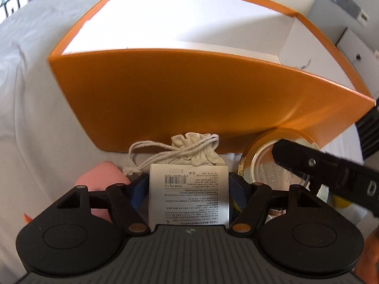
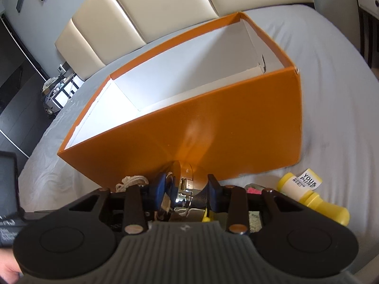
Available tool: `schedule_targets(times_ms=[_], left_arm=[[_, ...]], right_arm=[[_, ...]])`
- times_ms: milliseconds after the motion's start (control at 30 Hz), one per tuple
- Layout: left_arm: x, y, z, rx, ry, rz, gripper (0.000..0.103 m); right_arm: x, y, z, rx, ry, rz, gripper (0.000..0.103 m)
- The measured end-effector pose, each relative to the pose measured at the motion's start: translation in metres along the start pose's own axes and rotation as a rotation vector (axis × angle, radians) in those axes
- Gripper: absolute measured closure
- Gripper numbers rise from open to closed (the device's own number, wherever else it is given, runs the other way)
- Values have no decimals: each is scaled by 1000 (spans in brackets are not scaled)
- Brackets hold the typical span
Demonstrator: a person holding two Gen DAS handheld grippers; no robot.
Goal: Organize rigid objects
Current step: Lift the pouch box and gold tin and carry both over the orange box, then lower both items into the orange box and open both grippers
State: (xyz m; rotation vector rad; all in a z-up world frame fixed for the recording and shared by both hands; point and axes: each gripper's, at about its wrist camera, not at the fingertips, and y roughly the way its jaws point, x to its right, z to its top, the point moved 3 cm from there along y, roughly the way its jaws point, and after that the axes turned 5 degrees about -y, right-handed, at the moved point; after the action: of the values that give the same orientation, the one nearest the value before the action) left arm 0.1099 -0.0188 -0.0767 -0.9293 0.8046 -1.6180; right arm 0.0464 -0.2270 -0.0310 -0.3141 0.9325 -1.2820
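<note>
Daylight is falling on a grey bedsheet [image 2: 331, 75] where a large open orange cardboard box with a white inside [image 1: 189, 99] is standing. We are gripping a flat silver carton printed with a barcode and small text [image 1: 189, 197] between the blue pads of our left tool [image 1: 189, 184], holding it just in front of the box's near wall. Beyond the carton, a beige drawstring cloth pouch [image 1: 201, 150] is lying against that wall, and a pink soft object [image 1: 101, 179] is sitting to its left. Our right tool [image 2: 187, 189] is closing on a round gold-rimmed compact [image 2: 187, 177], which is resting right beside the box wall; in the left view, that compact [image 1: 265, 165] is partly hidden by the black finger. A yellow plastic bottle with a white label [image 2: 308, 194] is lying on the bed nearby.
</note>
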Motion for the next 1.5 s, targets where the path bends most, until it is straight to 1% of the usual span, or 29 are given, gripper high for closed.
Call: schedule_targets(times_ms=[167, 333, 400, 467, 500, 667, 800, 900, 1000, 1133, 1267, 1300, 1333, 1367, 1433, 1500], left_arm=[[-11, -10, -7, 13, -42, -49, 25], [-13, -27, -13, 55, -57, -63, 26], [-15, -37, -16, 81, -69, -63, 26], [-19, -47, -20, 109, -88, -63, 26], [-21, -53, -22, 125, -99, -65, 27], [-27, -74, -28, 175, -124, -59, 28], [-26, -95, -28, 226, -125, -89, 28], [-23, -119, -21, 284, -127, -136, 28], [-14, -137, -1, 353, -118, -171, 28], [-5, -150, 35, 427, -88, -174, 28], [1, -148, 74, 458, -73, -146, 28], [4, -143, 82, 445, -49, -144, 27], [5, -134, 90, 414, -36, -137, 27], [6, -123, 94, 365, -35, -121, 27], [5, -97, 101, 278, -21, -86, 27], [0, -76, 97, 221, -4, -52, 28]], right_arm=[[5, 3, -1, -19, 58, 18, 65], [3, 0, -1, -6, 57, 17, 65], [1, -4, -2, 10, 48, 21, 68], [0, -13, -3, 35, 36, 38, 74], [0, -17, -3, 50, 24, 43, 75], [-13, -30, -10, 86, -70, 8, 76], [-19, -42, -9, 104, -90, 4, 76], [-23, -64, -3, 151, -116, 8, 76], [-31, -86, 10, 209, -124, 26, 76], [-44, -107, 39, 279, -147, 55, 76], [-56, -109, 73, 326, -178, 34, 76], [-58, -106, 80, 329, -182, 25, 76], [-59, -101, 88, 324, -185, 12, 76], [-60, -93, 94, 306, -185, -7, 76], [-57, -70, 102, 238, -181, -60, 76], [-50, -45, 103, 153, -174, -105, 76]])
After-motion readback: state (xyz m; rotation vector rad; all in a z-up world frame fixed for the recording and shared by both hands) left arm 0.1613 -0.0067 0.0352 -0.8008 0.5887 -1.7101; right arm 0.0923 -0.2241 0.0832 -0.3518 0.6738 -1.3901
